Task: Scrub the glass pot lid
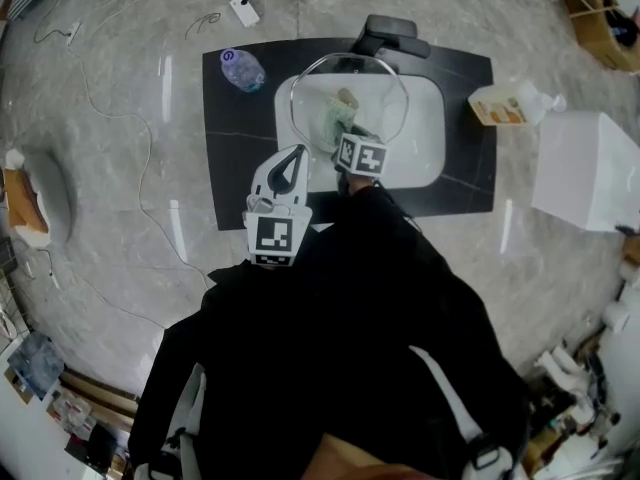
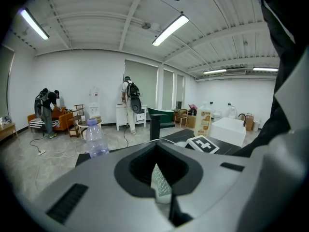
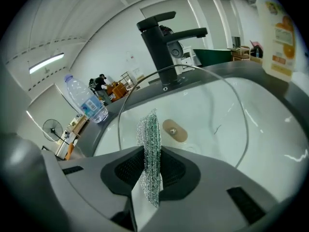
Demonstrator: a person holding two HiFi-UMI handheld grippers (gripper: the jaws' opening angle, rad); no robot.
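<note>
Left gripper nearest the body, over the front edge of the black counter slab, short of the sink. In the left gripper view its jaws are clenched tip to tip, with nothing between them. It points out across the room rather than down at the basin.

Right gripper just beyond, reaching over the white sink. Its jaws are clamped on a silver-green mesh scrubber, which stands edge-on and pokes up past the tips. From the head view the scrubber sits inside the ring of the lid.

Glass pot lid is in the sink basin, propped at a tilt, its metal rim arching up in front of the right gripper. The lid is clear, and the oval drain shows through it. Whether the scrubber touches the glass cannot be told.

Behind the basin is the black faucet, with its spout over the lid's far rim.

- Water bottle on the slab's far left corner.
- Soap bottle to the right of the sink.
- White box beyond it, off the slab.

Far across the room, two people stand by furniture.
</note>
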